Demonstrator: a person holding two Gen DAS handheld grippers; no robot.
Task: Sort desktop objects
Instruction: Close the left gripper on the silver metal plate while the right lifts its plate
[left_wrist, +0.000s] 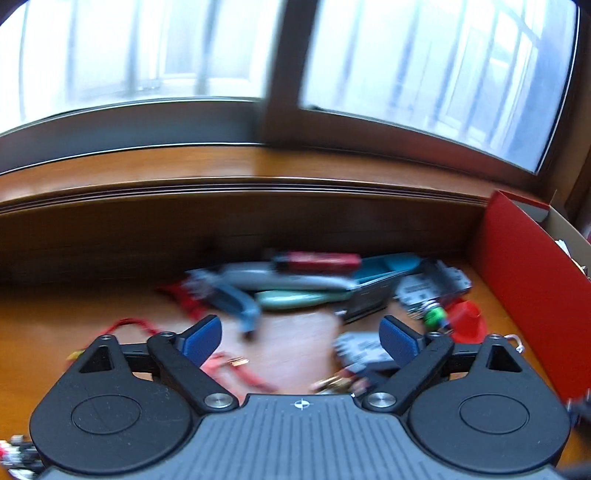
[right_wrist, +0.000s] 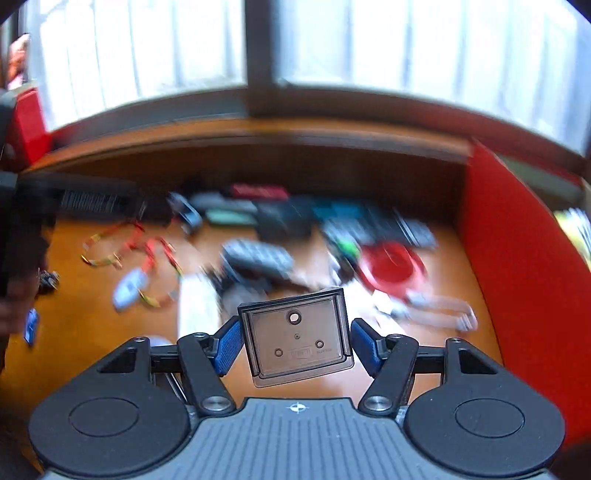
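My right gripper (right_wrist: 295, 345) is shut on a dark grey square plate (right_wrist: 297, 338) with small holes and holds it above the wooden desk (right_wrist: 85, 332). My left gripper (left_wrist: 301, 338) is open and empty, low over the desk (left_wrist: 74, 310). Ahead of it lies a blurred pile of tools and parts (left_wrist: 295, 284), with red wires (left_wrist: 236, 369) and a small white part (left_wrist: 360, 349) close to its fingers. The same clutter shows in the right wrist view: a remote-like object (right_wrist: 256, 256), a red disc (right_wrist: 391, 264) and red wires (right_wrist: 129, 240).
A red box (left_wrist: 524, 295) stands at the desk's right side; it also shows in the right wrist view (right_wrist: 517, 240). A raised wooden sill (left_wrist: 258, 177) and windows run along the back. A dark shape (right_wrist: 18, 221) is at the left edge of the right wrist view.
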